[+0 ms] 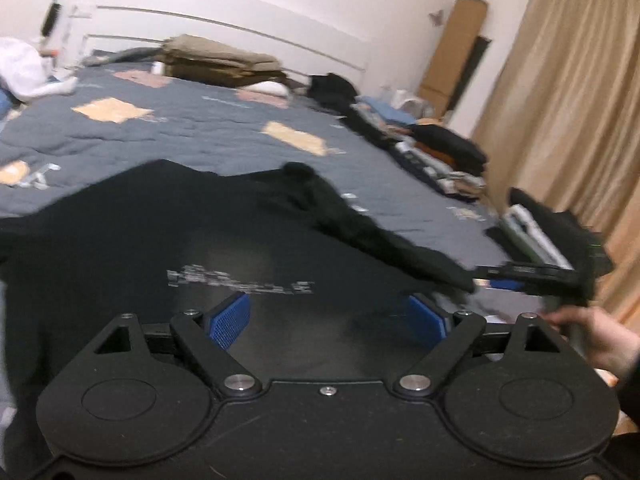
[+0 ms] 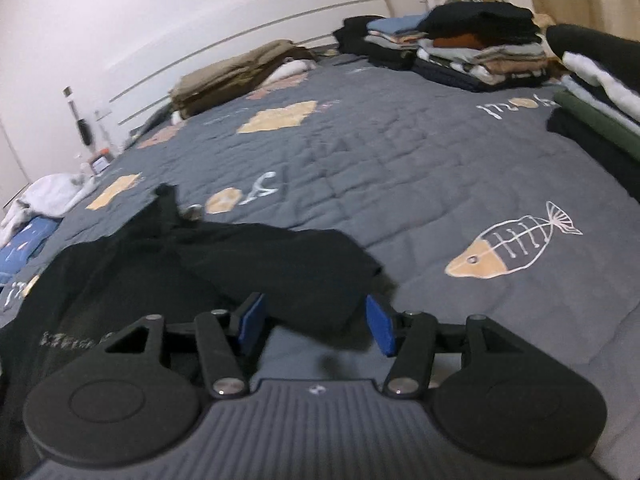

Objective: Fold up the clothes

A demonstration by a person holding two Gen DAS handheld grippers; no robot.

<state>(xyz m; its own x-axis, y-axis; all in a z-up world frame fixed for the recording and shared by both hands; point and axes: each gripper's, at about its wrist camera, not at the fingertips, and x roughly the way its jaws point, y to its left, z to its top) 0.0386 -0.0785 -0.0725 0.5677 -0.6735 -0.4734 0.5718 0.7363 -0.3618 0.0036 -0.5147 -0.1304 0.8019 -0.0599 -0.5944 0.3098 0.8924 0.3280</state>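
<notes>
A black T-shirt [image 1: 160, 232] with pale printed lettering lies spread on the grey quilt, one sleeve [image 1: 380, 232] stretched out to the right. My left gripper [image 1: 328, 318] hovers open over the shirt's lower part, blue pads wide apart with nothing between them. In the right wrist view the same black T-shirt [image 2: 248, 264] lies rumpled, its sleeve end right in front of my right gripper [image 2: 316, 326]. That gripper is open, the sleeve cloth lying between and just beyond its blue pads. The right gripper [image 1: 532, 270] also shows in the left wrist view, held by a hand [image 1: 600, 340].
The bed's grey quilt [image 2: 440, 168] carries fish prints. Stacks of folded clothes [image 2: 472, 48] line its right side, with more folded pieces [image 2: 592, 92] nearer. A khaki folded blanket [image 1: 216, 62] sits by the headboard. White laundry [image 1: 24, 68] lies far left. Curtains [image 1: 572, 100] hang at right.
</notes>
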